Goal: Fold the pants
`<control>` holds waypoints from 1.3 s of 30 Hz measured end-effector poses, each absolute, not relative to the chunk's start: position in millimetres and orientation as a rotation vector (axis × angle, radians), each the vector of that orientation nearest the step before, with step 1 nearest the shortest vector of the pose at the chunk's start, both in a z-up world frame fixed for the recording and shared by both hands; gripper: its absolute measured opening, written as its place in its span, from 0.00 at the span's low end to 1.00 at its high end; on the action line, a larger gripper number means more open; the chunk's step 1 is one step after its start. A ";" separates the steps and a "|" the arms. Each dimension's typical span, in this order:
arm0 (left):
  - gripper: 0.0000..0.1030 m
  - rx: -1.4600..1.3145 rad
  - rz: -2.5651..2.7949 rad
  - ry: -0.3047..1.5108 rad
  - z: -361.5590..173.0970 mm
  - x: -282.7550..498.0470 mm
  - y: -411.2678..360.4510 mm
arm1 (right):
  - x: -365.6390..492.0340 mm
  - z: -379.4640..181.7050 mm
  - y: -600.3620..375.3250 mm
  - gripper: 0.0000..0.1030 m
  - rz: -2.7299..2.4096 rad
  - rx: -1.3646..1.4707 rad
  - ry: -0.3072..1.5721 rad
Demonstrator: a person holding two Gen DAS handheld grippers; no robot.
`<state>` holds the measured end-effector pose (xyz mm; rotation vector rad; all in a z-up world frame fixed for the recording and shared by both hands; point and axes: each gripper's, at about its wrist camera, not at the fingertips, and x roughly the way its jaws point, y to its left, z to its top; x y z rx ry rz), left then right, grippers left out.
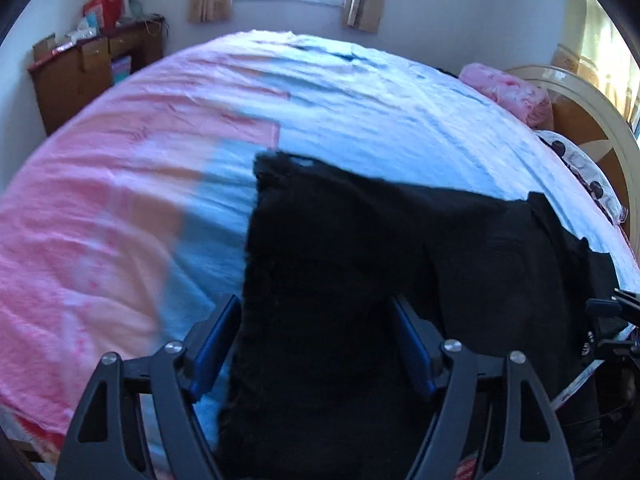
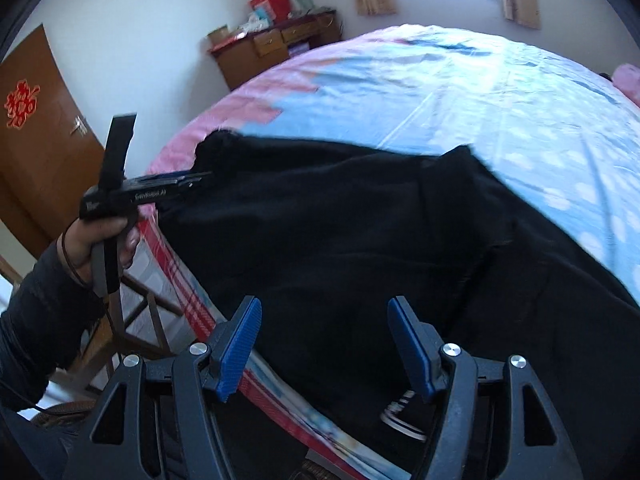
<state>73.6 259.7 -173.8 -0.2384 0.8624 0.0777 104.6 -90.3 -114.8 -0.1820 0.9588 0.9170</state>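
Black pants point(image 1: 360, 248) lie on the bed, near its front edge, partly folded over themselves; they also show in the right wrist view point(image 2: 340, 232). My left gripper point(image 1: 316, 320) is open, its blue pads on either side of the cloth's near-left part, just above it. In the right wrist view the left gripper point(image 2: 196, 178) hovers at the pants' left end. My right gripper point(image 2: 324, 320) is open and empty over the pants' near edge. The pants' right end runs out of view.
The bed has a pink and light blue sheet point(image 1: 120, 184). A pink blanket point(image 1: 508, 92) and a headboard point(image 1: 592, 120) are at the right. A wooden desk point(image 1: 88, 72) stands by the far wall. A brown door point(image 2: 36, 128) is at the left.
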 end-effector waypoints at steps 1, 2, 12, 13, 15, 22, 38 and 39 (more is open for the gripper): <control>0.79 -0.257 0.079 0.846 -175.7 75.8 261.6 | 106.2 -117.8 -91.3 0.65 0.914 -0.183 0.966; 0.81 -0.258 0.082 0.841 -176.1 76.9 260.2 | 108.2 -121.4 -90.7 0.65 0.902 -0.186 0.974; 0.48 -0.270 0.006 0.870 -168.3 85.6 253.2 | 126.8 -147.3 -97.4 0.65 0.833 -0.167 1.033; 0.44 -0.264 0.000 0.875 -166.5 85.5 251.0 | 126.1 -147.7 -97.7 0.65 0.834 -0.173 1.026; 0.35 -0.268 -0.002 0.875 -164.1 84.5 248.7 | 125.3 -148.4 -98.7 0.65 0.836 -0.172 1.016; 0.22 -0.455 -0.028 0.797 -142.3 64.3 264.1 | 126.4 -138.7 -113.4 0.65 0.866 -0.053 1.005; 0.18 -0.506 -0.382 0.651 -4.7 62.8 133.9 | 112.9 -82.9 -231.0 0.65 0.625 0.072 0.829; 0.18 -0.510 -0.400 0.648 0.3 65.3 126.3 | 116.1 -83.7 -241.6 0.65 0.598 0.100 0.834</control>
